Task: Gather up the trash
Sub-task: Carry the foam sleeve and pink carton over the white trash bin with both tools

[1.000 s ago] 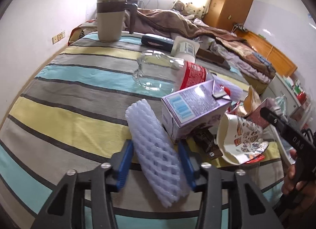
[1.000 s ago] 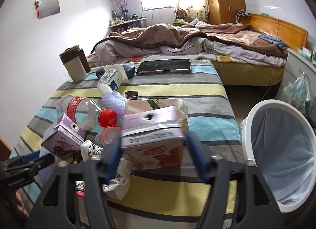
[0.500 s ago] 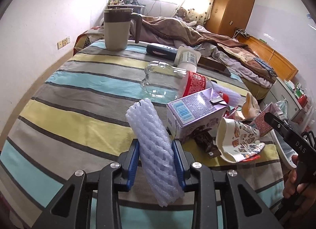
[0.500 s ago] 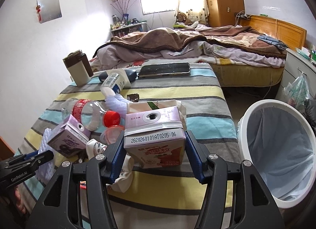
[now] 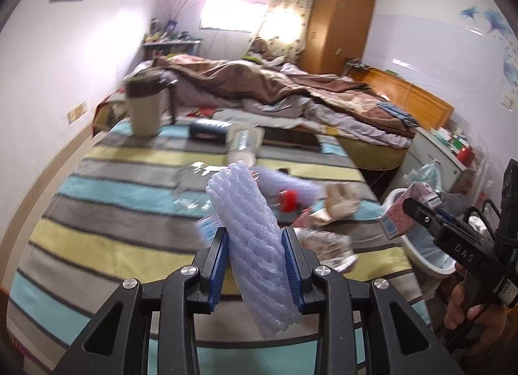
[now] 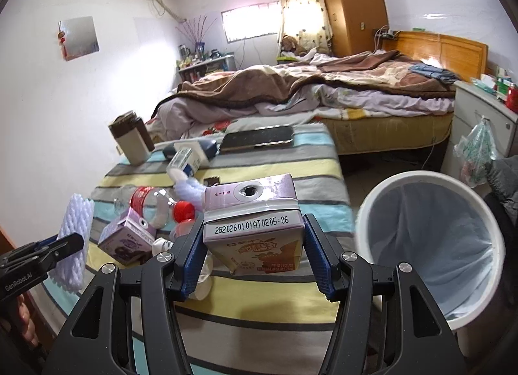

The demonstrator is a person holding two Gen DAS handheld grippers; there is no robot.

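My left gripper [image 5: 255, 261] is shut on a white foam net sleeve [image 5: 252, 245] and holds it lifted above the striped table; it also shows in the right wrist view [image 6: 73, 242]. My right gripper [image 6: 254, 252] is shut on a pink milk-drink carton [image 6: 254, 232], lifted near the table's right edge; the carton shows in the left wrist view [image 5: 404, 216]. A white bin with a liner [image 6: 430, 239] stands on the floor to the right. On the table lie a purple carton [image 6: 129, 240], a clear bottle with a red cap [image 6: 155, 206] and a crushed paper cup [image 5: 327, 245].
A striped cloth covers the table [image 6: 291, 174]. At its far end stand a beige jug [image 6: 131, 142], a white tub [image 6: 186, 161], a dark case [image 6: 207, 148] and a tablet [image 6: 259, 140]. A bed [image 6: 356, 90] lies behind, a nightstand [image 6: 479, 116] at right.
Both grippers rose and swung right, each lifting its item off the table. The left view turned so the bin and right gripper show more; the carton moved closer to the bin.
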